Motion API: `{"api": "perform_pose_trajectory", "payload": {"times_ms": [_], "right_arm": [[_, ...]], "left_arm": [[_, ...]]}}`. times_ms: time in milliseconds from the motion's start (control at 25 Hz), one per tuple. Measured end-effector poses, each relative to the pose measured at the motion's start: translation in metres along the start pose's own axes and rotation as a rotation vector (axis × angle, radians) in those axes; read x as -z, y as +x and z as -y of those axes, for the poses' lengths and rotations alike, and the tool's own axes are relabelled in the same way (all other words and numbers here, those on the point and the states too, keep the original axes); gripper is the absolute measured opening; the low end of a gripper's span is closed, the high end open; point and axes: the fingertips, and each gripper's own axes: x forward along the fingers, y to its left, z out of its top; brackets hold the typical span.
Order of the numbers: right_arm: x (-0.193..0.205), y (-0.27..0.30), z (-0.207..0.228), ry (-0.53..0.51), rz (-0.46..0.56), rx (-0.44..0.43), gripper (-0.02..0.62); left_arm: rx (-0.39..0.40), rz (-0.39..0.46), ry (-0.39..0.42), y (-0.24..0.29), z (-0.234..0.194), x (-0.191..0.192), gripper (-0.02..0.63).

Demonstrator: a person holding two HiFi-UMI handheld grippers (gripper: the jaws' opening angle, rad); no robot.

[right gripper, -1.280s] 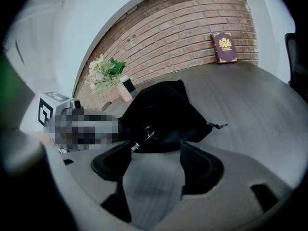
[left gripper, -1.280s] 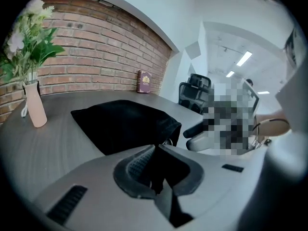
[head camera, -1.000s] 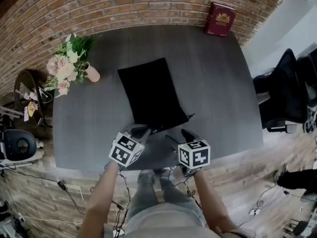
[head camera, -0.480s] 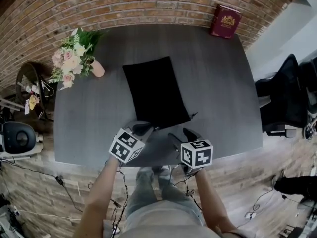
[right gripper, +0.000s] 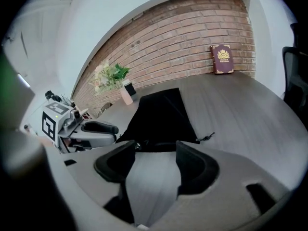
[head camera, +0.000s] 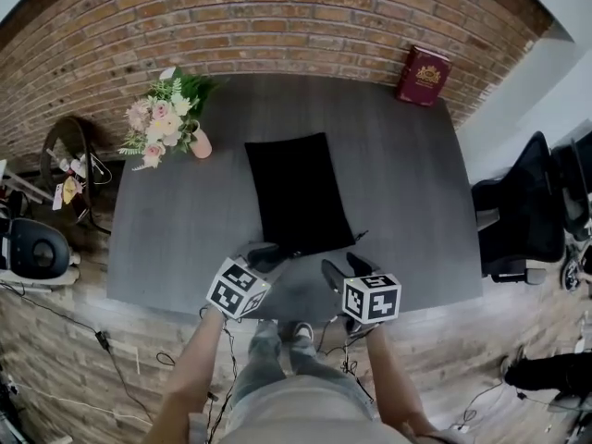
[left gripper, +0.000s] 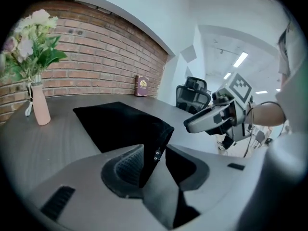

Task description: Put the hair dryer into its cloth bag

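Note:
The black cloth bag (head camera: 298,192) lies flat on the dark grey table (head camera: 416,183), its mouth toward me. No hair dryer shows in any view. My left gripper (head camera: 268,252) is at the bag's near left corner. Its jaws have just been opening, and the corner of the bag (left gripper: 120,124) hangs loose between them in the left gripper view (left gripper: 154,165). My right gripper (head camera: 344,266) is open a little short of the bag's near edge (right gripper: 161,114). Its jaws have just been closing slightly, with only bare table between them (right gripper: 154,160). A drawstring end (right gripper: 208,137) trails off to the right.
A pink vase of flowers (head camera: 166,123) stands at the table's far left. A red book (head camera: 423,76) leans on the brick wall at the far right. A black office chair (head camera: 518,211) is beside the table's right edge. Cables run over the floor around my feet.
The left gripper's jaws have spread and let go of the bag's corner. Both grippers have lifted a little at the table's near edge. The bag has stayed where it was.

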Motion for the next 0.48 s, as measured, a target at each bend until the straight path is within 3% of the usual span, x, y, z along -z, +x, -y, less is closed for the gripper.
{"api": "perform_pose_trajectory", "payload": {"times_ms": [160, 480], "right_arm": [[-0.024, -0.023, 0.005, -0.015, 0.091, 0.032, 0.212], [-0.103, -0.094, 0.008, -0.053, 0.402, 0.117, 0.105]], "left_arm": [[-0.114, 0.138, -0.070, -0.032, -0.004, -0.025, 0.118], [-0.488, 0.465, -0.235, -0.129, -0.032, -0.094, 0.117]]}}
